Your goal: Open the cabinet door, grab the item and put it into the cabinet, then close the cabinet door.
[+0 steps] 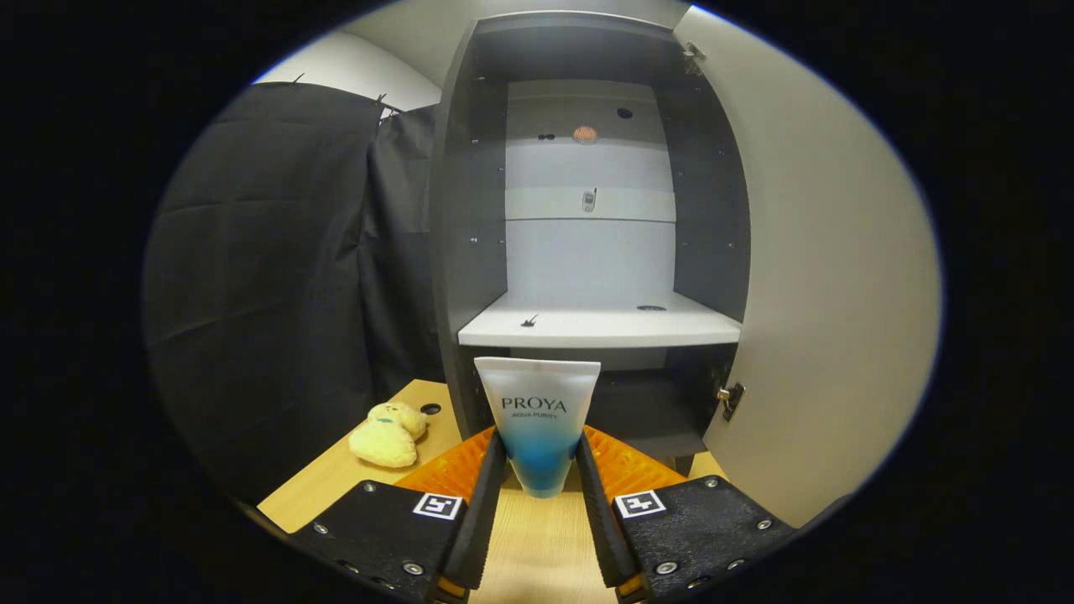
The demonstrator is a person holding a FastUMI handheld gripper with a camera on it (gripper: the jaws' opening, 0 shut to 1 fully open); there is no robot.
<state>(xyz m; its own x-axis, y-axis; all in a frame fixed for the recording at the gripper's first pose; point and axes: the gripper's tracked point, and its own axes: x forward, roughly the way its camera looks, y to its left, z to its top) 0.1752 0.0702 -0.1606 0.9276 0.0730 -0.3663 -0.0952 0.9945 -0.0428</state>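
Your fingers (491,478) press from both sides on the tube (538,419), crimped end up.

You hold the tube above the wooden table (537,545), right in front of the cabinet (470,210). Its door (822,277) stands swung open to the right, and the pale shelf (600,325) sits just beyond the tube's top. A small plush toy (388,434) lies on the table, left of the cabinet's base.
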